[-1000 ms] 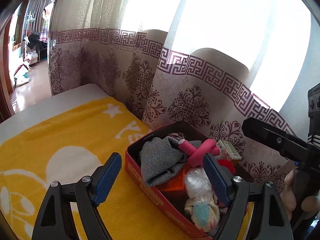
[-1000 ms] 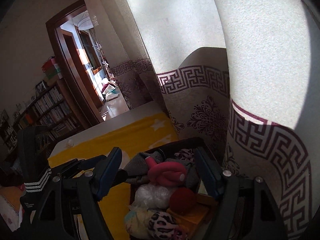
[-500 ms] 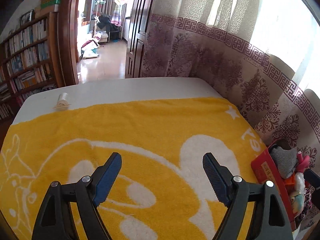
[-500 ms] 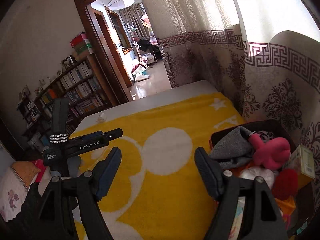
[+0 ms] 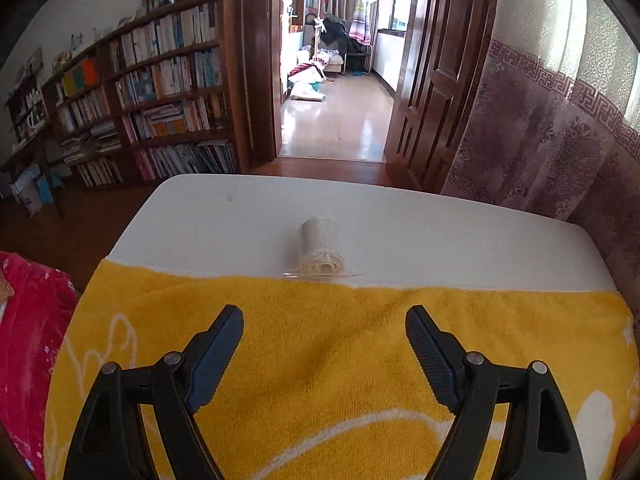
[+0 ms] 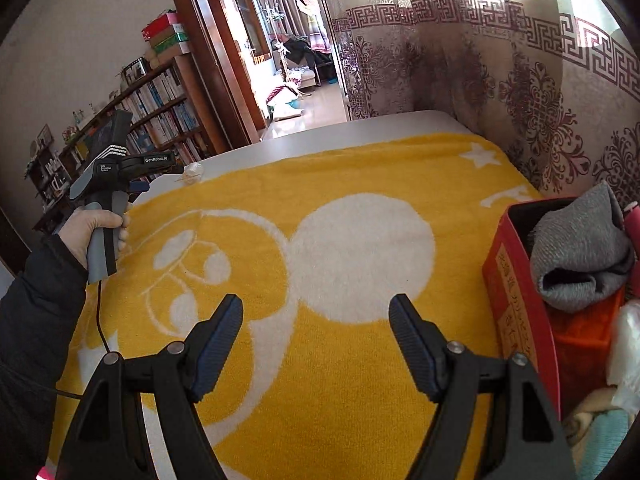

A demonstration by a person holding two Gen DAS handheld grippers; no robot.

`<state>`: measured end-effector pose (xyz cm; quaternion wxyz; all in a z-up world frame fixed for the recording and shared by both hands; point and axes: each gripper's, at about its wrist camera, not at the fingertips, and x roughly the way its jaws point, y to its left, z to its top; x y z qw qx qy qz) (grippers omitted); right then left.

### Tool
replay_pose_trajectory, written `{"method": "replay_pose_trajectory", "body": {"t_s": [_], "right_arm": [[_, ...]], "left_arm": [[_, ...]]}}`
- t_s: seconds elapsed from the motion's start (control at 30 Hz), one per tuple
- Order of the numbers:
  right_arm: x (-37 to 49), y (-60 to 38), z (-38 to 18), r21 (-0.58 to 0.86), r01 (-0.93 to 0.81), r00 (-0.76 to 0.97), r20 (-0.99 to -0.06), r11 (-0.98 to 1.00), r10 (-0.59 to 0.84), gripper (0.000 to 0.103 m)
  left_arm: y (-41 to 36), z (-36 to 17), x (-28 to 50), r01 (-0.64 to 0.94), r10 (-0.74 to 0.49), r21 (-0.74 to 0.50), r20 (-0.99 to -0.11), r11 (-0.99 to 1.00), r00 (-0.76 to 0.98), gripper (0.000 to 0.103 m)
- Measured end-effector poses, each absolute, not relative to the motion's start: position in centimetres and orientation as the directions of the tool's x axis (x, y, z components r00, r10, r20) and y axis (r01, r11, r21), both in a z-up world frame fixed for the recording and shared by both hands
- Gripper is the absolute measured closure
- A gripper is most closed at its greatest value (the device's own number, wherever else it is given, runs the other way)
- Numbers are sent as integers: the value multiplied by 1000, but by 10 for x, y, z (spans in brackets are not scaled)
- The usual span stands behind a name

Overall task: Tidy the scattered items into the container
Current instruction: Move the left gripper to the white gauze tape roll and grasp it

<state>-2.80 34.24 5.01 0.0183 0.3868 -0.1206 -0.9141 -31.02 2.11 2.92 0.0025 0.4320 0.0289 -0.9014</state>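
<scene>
Looking straight ahead from the left gripper (image 5: 324, 332), a small clear plastic roll (image 5: 319, 249) lies on the white surface (image 5: 440, 232), just past the edge of the yellow towel (image 5: 340, 360). It seems to be the last loose thing. Its long side points away from the jaws, almost in line with them, so the jaws could close across its thin sides. These jaws are wide open and hold nothing. The roll is near them but not yet between them.

The right gripper (image 6: 316, 332) is also wide open and empty. It hangs over the middle of the towel, far from the roll (image 6: 193, 172). The left hand (image 6: 94, 232) is much closer, so it should do the grab. The red box (image 6: 516, 312) sits at the right, already stuffed with a gray sock (image 6: 580, 256) and other soft things.
</scene>
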Motion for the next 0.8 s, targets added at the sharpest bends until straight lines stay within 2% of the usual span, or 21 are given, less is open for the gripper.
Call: {"method": "replay_pose_trajectory", "body": {"t_s": [0.27, 0.47, 0.53, 0.67, 0.7, 0.8], "right_arm": [[-32, 353, 35, 265, -77, -664, -733, -961, -149, 24], [-35, 360, 28, 282, -119, -642, -753, -952, -142, 25], [-36, 359, 26, 278, -121, -639, -757, -953, -140, 25], [-36, 356, 27, 256, -121, -648, -752, -959, -119, 25], [-36, 356, 27, 253, -122, -649, -752, -960, -116, 25], [-35, 357, 28, 251, -126, -656, -747, -960, -109, 25]], "left_arm": [[31, 0, -386, 52, -37, 9, -829, -999, -558, 18], [30, -21, -413, 81, -77, 41, -852, -996, -519, 18], [30, -23, -414, 82, -66, 27, -847, -996, -527, 35], [30, -22, -410, 68, -42, 7, -845, -998, -532, 61], [32, -21, -408, 60, -40, 9, -846, -998, -532, 64], [36, -12, -394, 35, -16, -4, -830, -999, -557, 64]]}}
